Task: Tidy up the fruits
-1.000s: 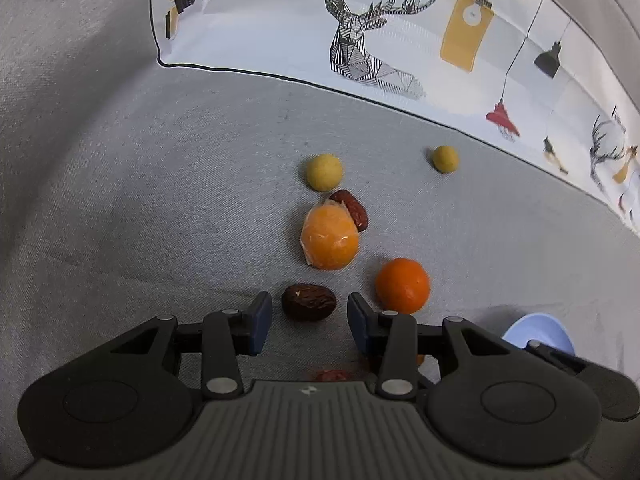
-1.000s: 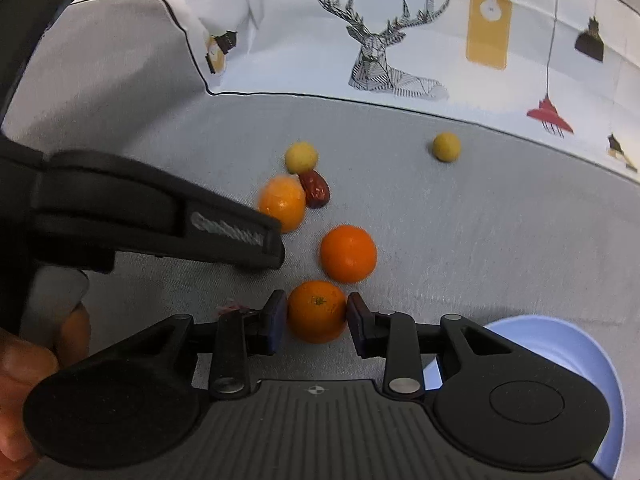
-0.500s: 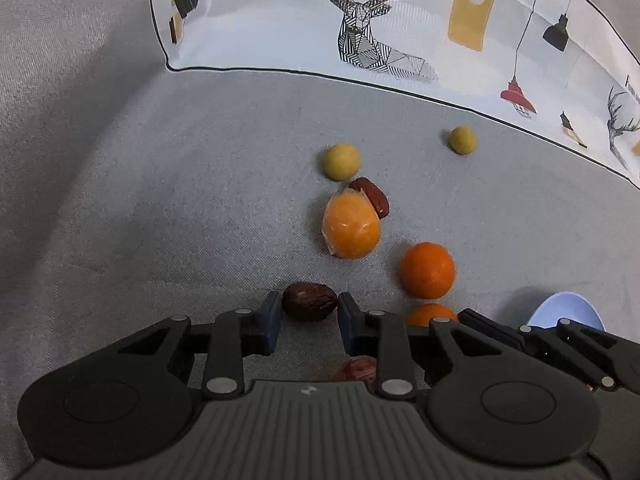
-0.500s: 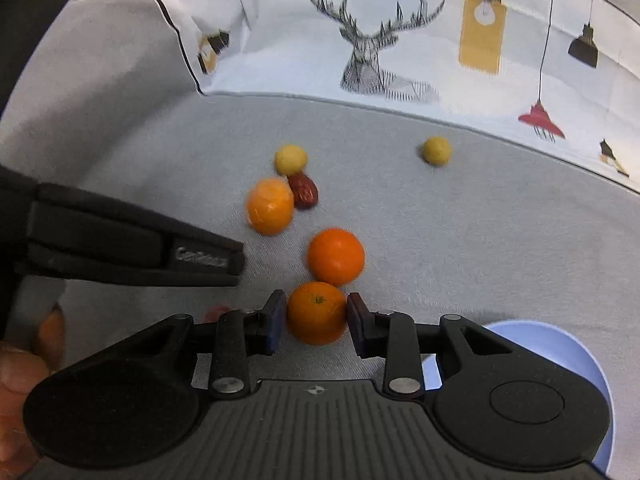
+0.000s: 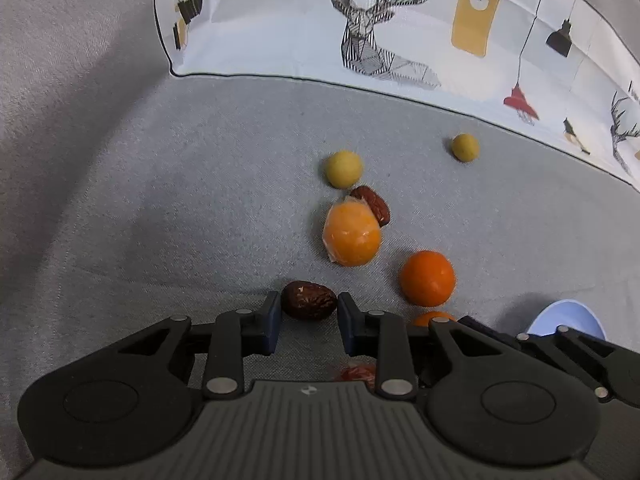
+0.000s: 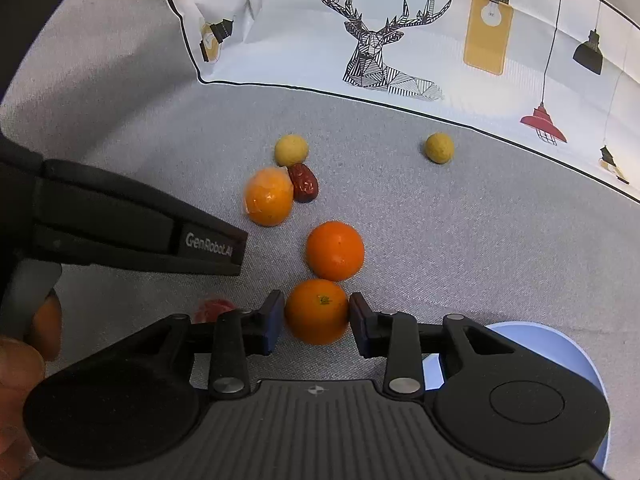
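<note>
On the grey cloth, a dark brown date (image 5: 309,301) lies between the pads of my left gripper (image 5: 308,314), which is shut on it. My right gripper (image 6: 316,318) is shut on a small orange (image 6: 316,311) resting on the cloth; a sliver of that orange (image 5: 434,317) shows in the left wrist view. Beyond them lie a second orange (image 6: 335,250), a plastic-wrapped orange (image 6: 269,196), a red date (image 6: 304,182) and two yellow round fruits (image 6: 291,150) (image 6: 439,148). The left gripper's body (image 6: 140,236) crosses the left of the right wrist view.
A light blue bowl (image 6: 576,360) sits on the cloth at the lower right, close to the right gripper. A small red fruit (image 6: 214,308) lies near the left gripper. A white printed cloth (image 6: 400,32) covers the far side. A person's hand (image 6: 20,364) is at the lower left.
The left gripper's jaws closed in from either side onto the dark date. The right gripper kept its hold on the orange and stayed in place.
</note>
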Demonstrator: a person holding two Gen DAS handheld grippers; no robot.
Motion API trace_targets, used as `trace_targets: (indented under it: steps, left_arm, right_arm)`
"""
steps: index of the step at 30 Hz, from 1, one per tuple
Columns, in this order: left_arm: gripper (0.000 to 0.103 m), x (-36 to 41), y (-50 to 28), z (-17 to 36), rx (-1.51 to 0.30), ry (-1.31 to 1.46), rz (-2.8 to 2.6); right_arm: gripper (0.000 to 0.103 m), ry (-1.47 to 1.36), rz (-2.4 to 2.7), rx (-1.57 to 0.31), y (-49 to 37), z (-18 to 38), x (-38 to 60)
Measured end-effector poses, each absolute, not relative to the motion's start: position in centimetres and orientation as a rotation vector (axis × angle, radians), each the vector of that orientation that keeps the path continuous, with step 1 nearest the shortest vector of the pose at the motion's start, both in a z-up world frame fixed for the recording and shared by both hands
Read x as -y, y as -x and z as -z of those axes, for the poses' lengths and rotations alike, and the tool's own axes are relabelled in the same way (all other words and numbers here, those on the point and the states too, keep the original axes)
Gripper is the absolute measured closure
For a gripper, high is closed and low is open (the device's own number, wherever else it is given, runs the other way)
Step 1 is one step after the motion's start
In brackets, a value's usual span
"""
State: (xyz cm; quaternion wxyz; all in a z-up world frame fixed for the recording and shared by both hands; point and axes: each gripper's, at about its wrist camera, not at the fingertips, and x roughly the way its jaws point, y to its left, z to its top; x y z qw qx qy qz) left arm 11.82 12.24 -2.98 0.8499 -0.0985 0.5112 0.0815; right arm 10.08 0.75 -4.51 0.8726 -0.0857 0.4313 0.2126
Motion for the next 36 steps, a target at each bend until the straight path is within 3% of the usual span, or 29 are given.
trace_targets:
  steps: [16,26,36]
  left_arm:
    - [0.07,-12.7,-9.2,-1.0,-0.985,0.239,-0.167]
    - [0.07,-11.6,-5.4,-4.1,-0.834,0.16,-0.129]
    - [0.07,-7.3,-1.5,-5.5,-0.766,0.131,-0.022]
  right_arm:
    - [0.068,0.087,-0.448,-0.762,-7.6,0.3,1.0]
    - [0.068,0.028,-0.409,-0.604,-4.2,-6.6,9.2]
    - [0.068,-0.074,-0.226,-0.618,-1.6,-5.3,17.8]
